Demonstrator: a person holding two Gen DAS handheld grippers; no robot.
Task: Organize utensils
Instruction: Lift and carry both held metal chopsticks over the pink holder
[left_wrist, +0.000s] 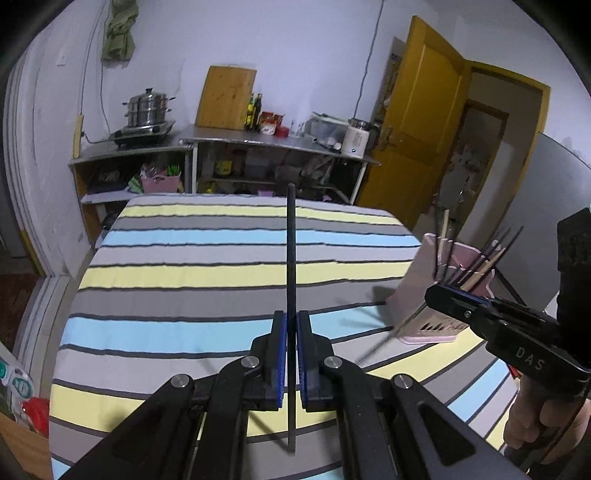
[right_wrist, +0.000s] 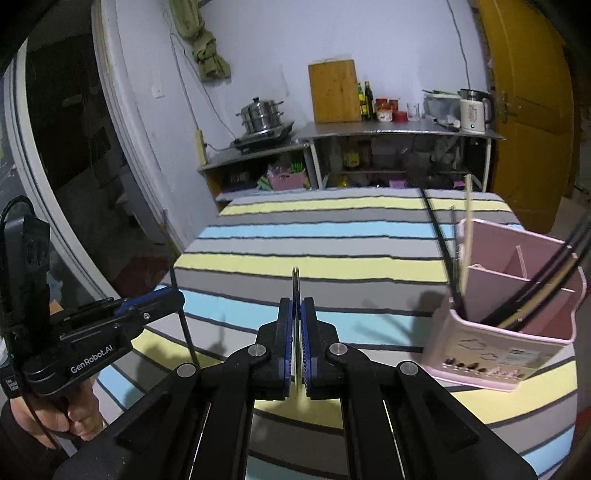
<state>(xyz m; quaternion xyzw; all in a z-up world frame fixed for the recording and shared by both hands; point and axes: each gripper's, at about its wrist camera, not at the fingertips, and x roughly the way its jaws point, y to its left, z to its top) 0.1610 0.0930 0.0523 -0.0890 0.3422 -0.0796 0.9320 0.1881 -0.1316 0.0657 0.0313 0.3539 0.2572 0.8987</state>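
Left wrist: 1 black chopstick (left_wrist: 291, 251) (clamped), 1 pink holder (left_wrist: 436, 295), 2 tongs

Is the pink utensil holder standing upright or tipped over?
Upright: the pink utensil holder rests base-down on the striped cloth, its open top up, with chopsticks leaning inside.

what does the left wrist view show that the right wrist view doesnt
Only the left wrist view: the left gripper head-on, shut on a black chopstick, and an open doorway beyond the yellow door.

Only the right wrist view: the right gripper head-on, shut on a thin metal utensil, the divided inside of the pink utensil holder, and a dark doorway at left.

Both: the striped tablecloth, the holder with chopsticks in it, the steamer pot, the wooden cutting board and the white kettle.
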